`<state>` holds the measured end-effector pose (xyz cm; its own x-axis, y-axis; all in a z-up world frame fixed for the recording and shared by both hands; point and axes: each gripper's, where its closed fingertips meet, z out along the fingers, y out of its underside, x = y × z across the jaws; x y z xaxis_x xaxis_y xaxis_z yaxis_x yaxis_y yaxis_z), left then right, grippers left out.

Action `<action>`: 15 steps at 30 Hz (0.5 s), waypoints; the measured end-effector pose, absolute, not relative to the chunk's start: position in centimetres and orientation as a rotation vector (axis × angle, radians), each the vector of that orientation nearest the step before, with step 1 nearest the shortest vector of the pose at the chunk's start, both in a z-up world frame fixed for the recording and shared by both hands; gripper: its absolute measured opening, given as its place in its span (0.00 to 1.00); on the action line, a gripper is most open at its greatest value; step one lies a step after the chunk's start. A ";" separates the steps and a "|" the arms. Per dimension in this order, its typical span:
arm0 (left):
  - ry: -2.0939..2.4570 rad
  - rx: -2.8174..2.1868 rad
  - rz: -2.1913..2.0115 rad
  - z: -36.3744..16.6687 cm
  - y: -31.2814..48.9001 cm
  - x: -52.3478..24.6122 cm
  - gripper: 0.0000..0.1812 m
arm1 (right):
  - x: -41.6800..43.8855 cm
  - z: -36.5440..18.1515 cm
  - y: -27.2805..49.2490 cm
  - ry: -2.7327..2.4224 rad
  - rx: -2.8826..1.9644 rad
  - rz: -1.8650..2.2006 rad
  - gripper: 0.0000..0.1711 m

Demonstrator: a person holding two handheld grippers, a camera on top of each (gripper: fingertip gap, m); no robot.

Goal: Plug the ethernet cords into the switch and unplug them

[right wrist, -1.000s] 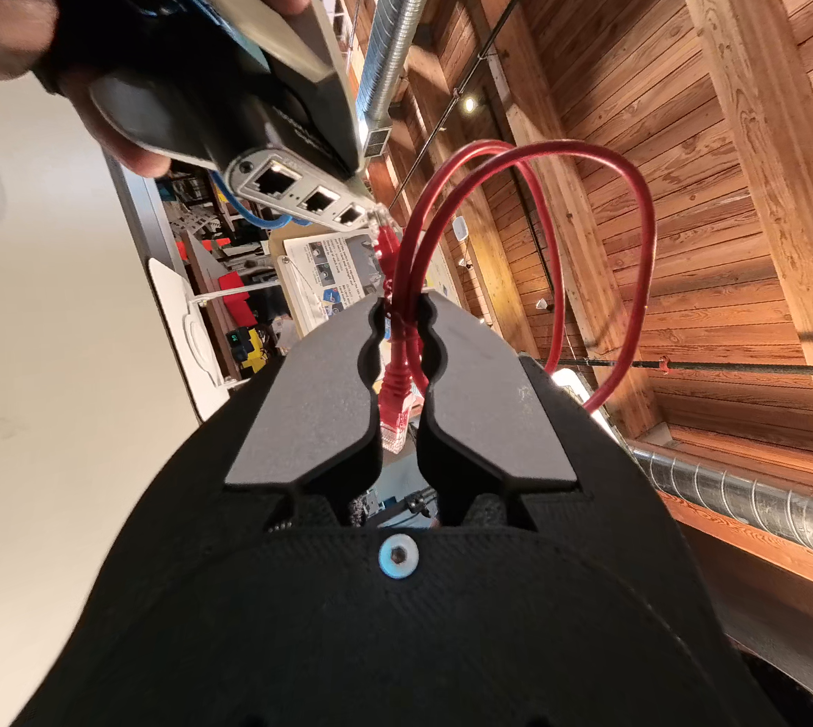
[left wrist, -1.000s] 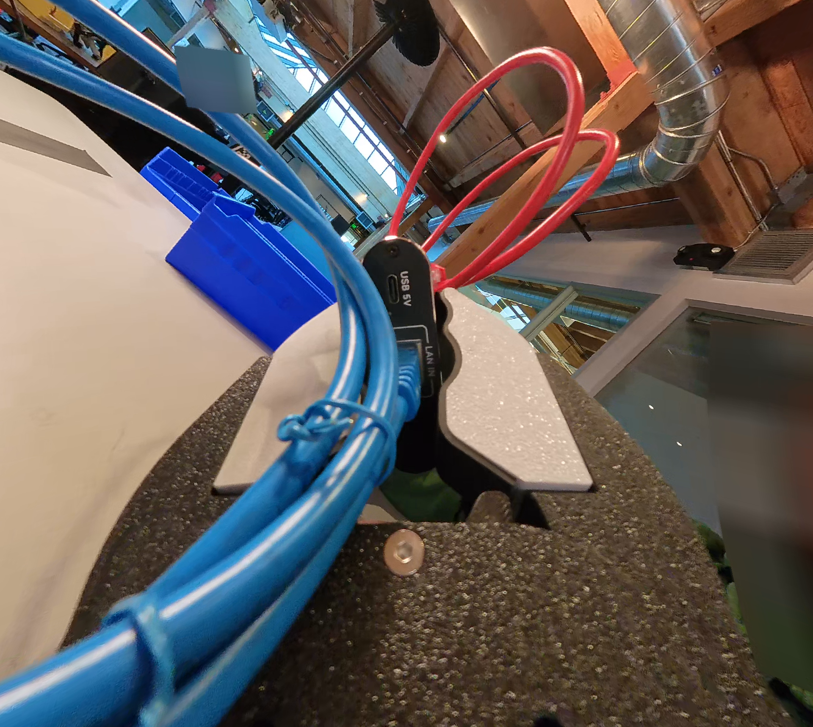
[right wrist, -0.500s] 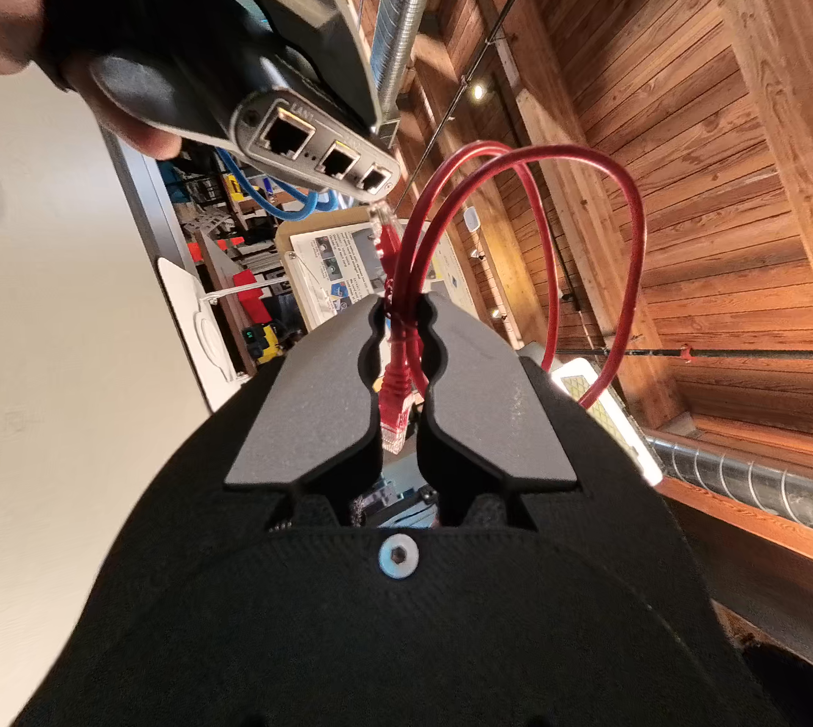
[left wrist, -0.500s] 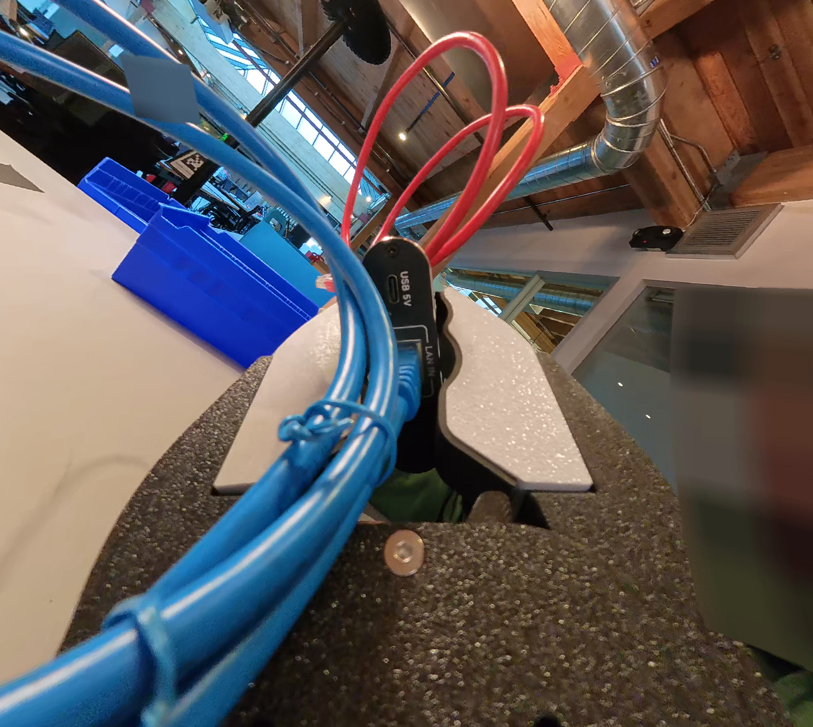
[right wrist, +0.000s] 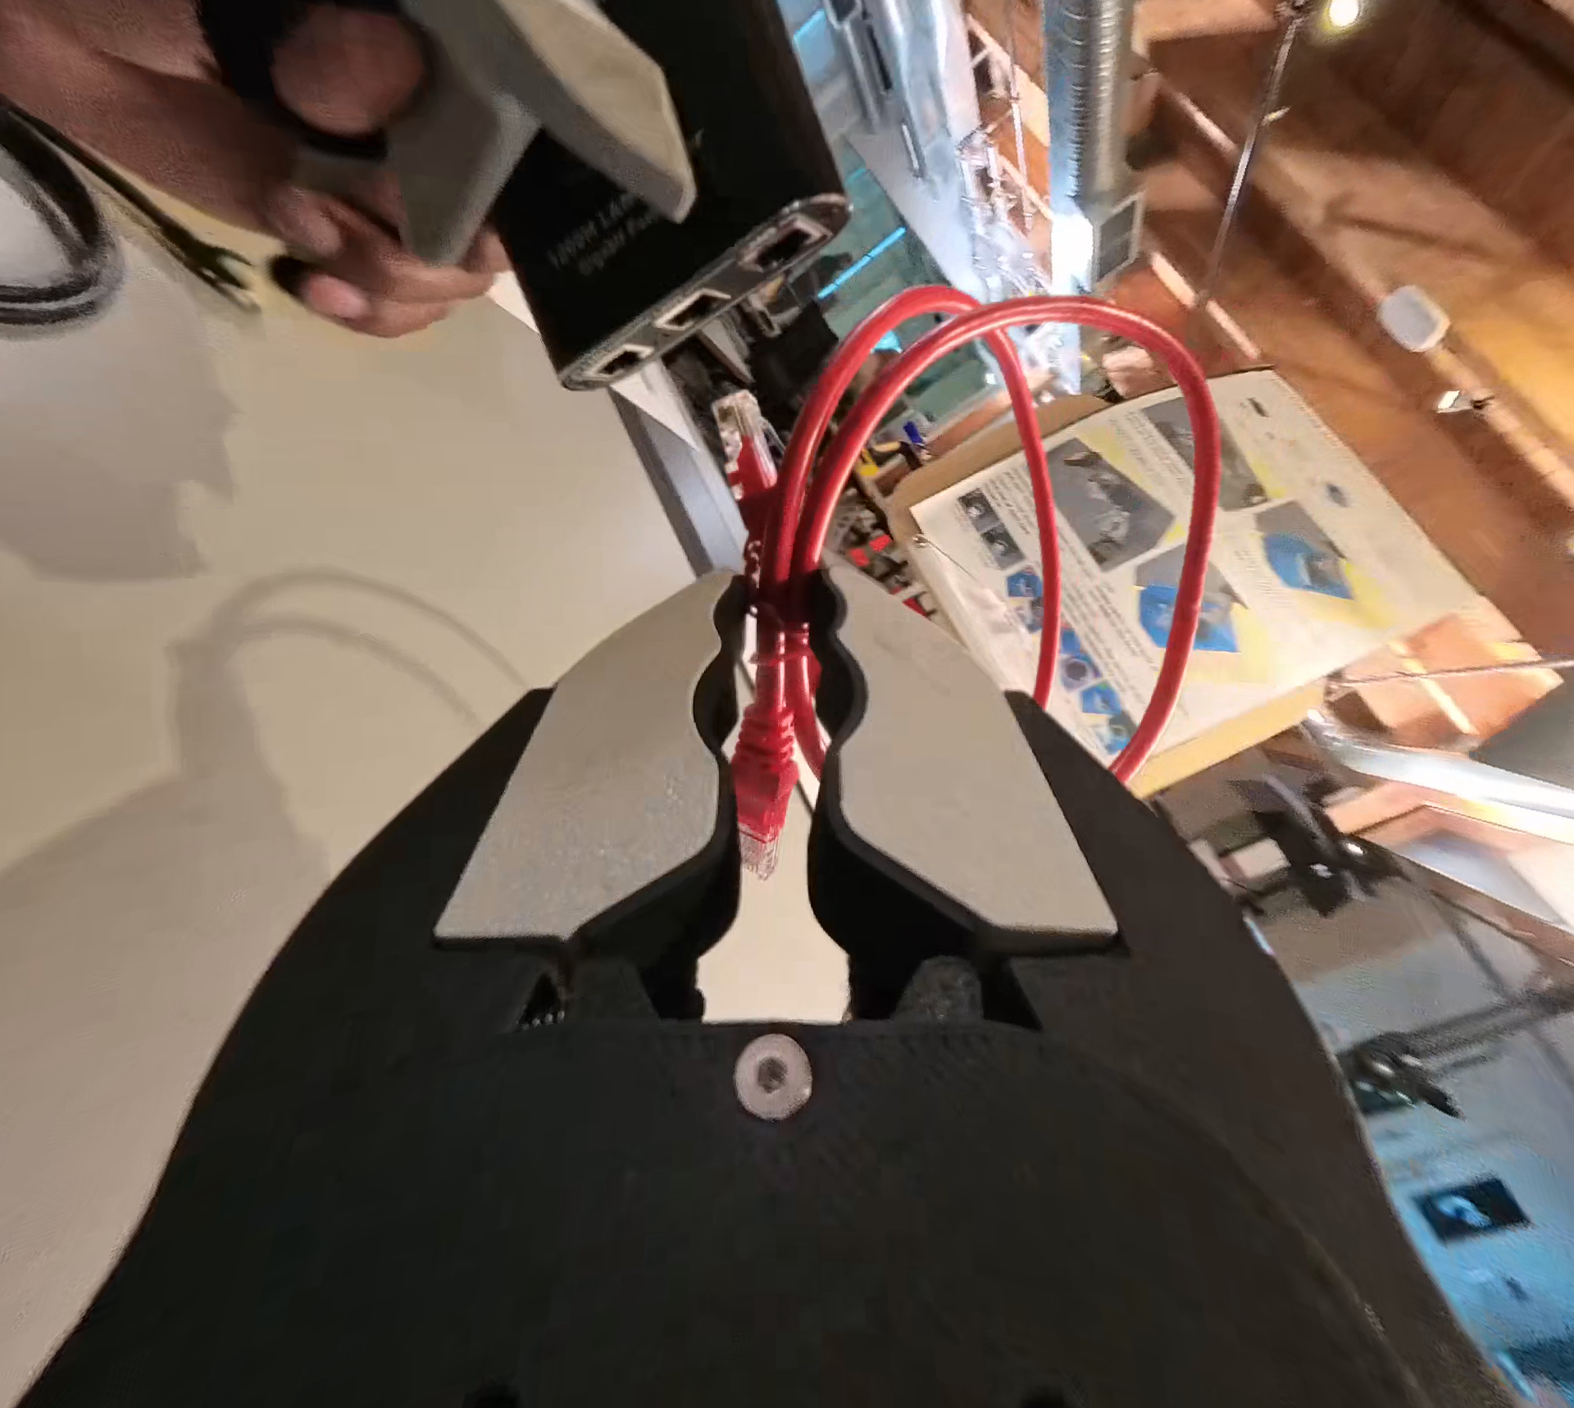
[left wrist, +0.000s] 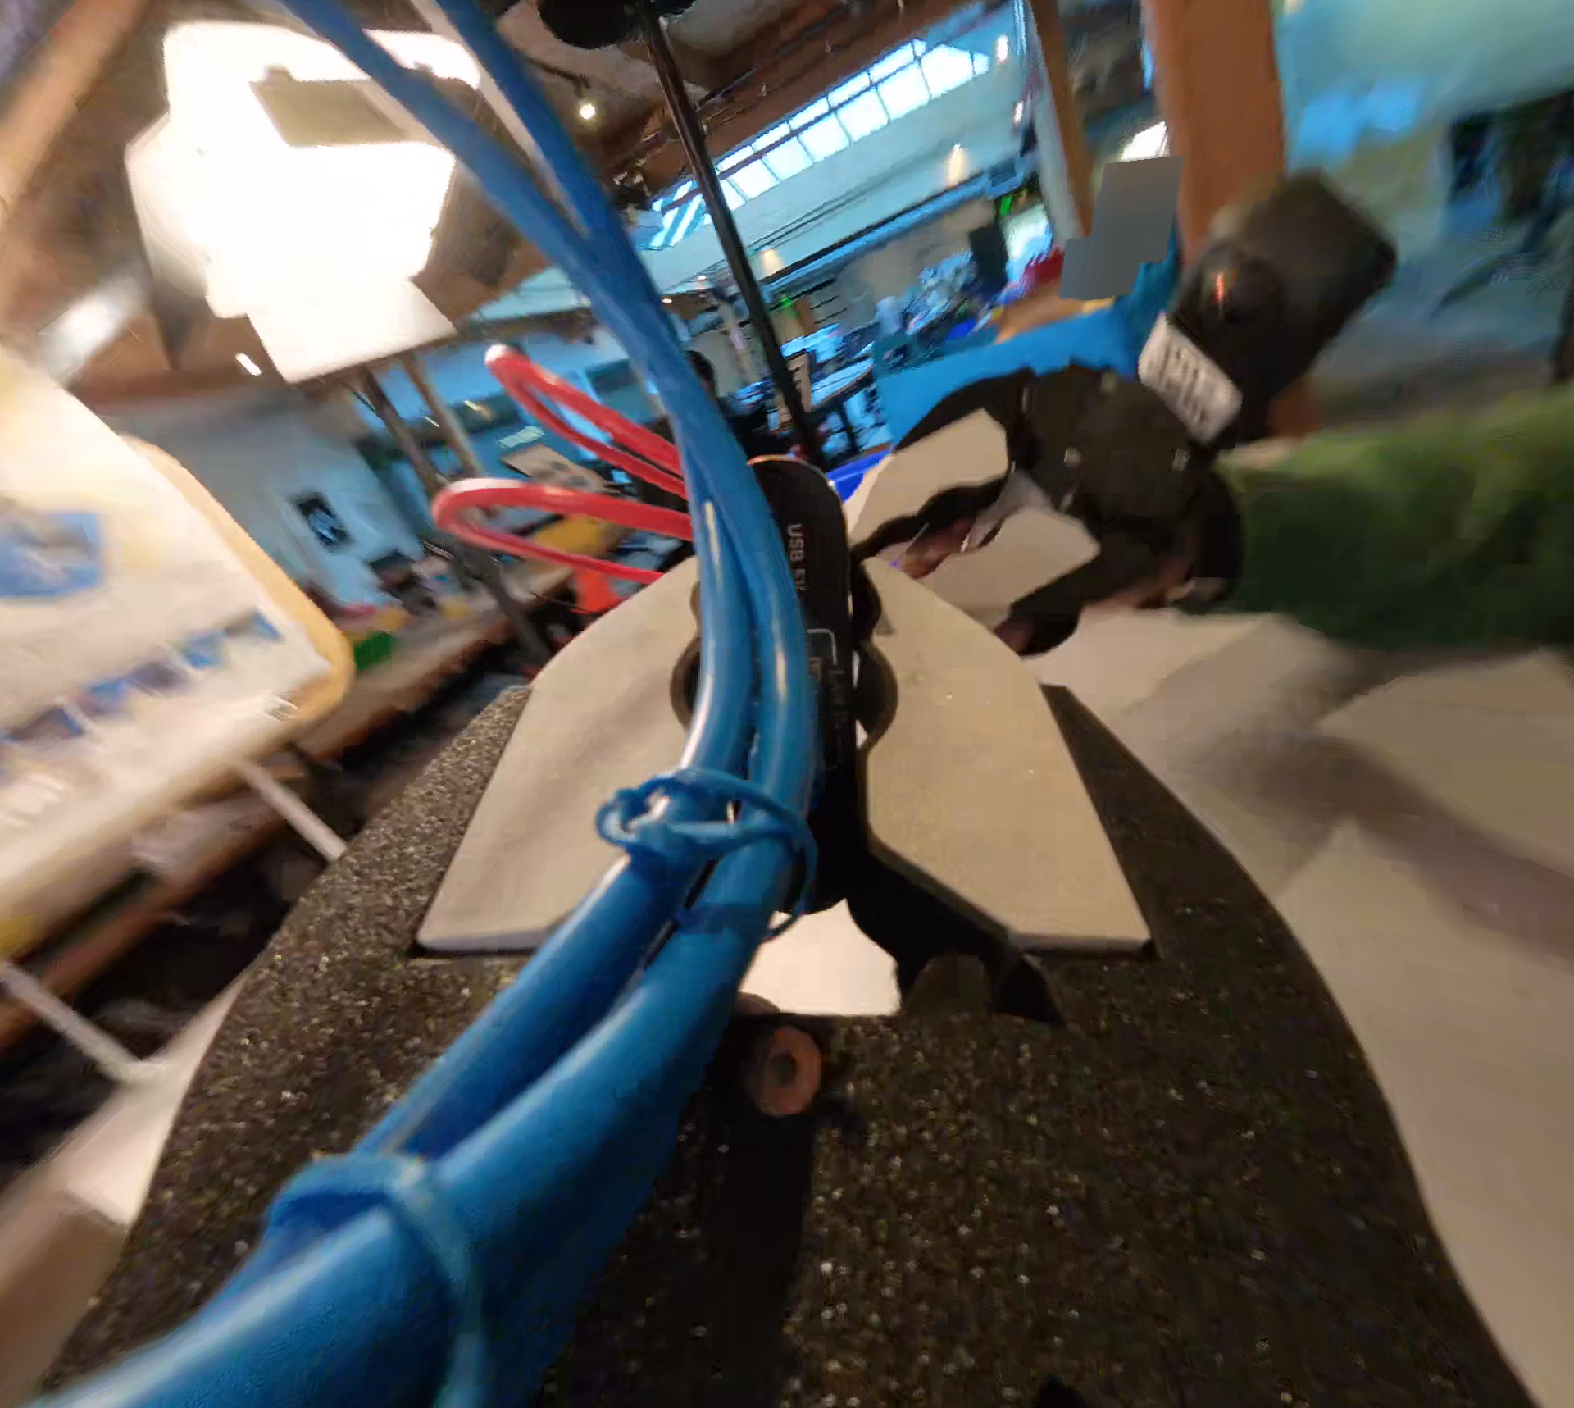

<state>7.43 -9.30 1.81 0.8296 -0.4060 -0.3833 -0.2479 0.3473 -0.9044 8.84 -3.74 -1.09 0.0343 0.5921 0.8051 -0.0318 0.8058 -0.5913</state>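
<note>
The black switch (right wrist: 681, 174) hangs in mid-air above the pale table (right wrist: 255, 600), clamped between the grey fingers of the left gripper (left wrist: 852, 583), a coiled blue cord (left wrist: 732, 600) bundled against it. Only the right wrist view shows its three ports, all vacant, facing the clear plug (right wrist: 745, 421) of the red cord (right wrist: 979, 481). That cord is pinched at its tied middle by the right gripper (right wrist: 779, 583), a second plug dangling between the fingers. Only the left wrist view shows the right gripper from outside, beyond the switch, beside a green sleeve (left wrist: 1405, 515). Half a second earlier the ports faced the camera more squarely; they have since swung around, and the left view now looks across the room instead of at the ceiling.
</note>
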 end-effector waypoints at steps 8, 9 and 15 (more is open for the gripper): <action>1.093 -0.997 0.513 -1.2 -10.4 9.3 0.15 | 9.9 -1.5 -5.5 -1.562 -0.369 0.572 0.08; 1.110 -0.982 0.550 -1.3 -10.5 9.5 0.15 | 10.1 -1.6 -5.7 -1.576 -0.341 0.560 0.08; 1.174 -0.942 0.672 -1.5 -11.2 9.2 0.15 | 11.0 -2.2 -6.7 -1.635 -0.247 0.541 0.08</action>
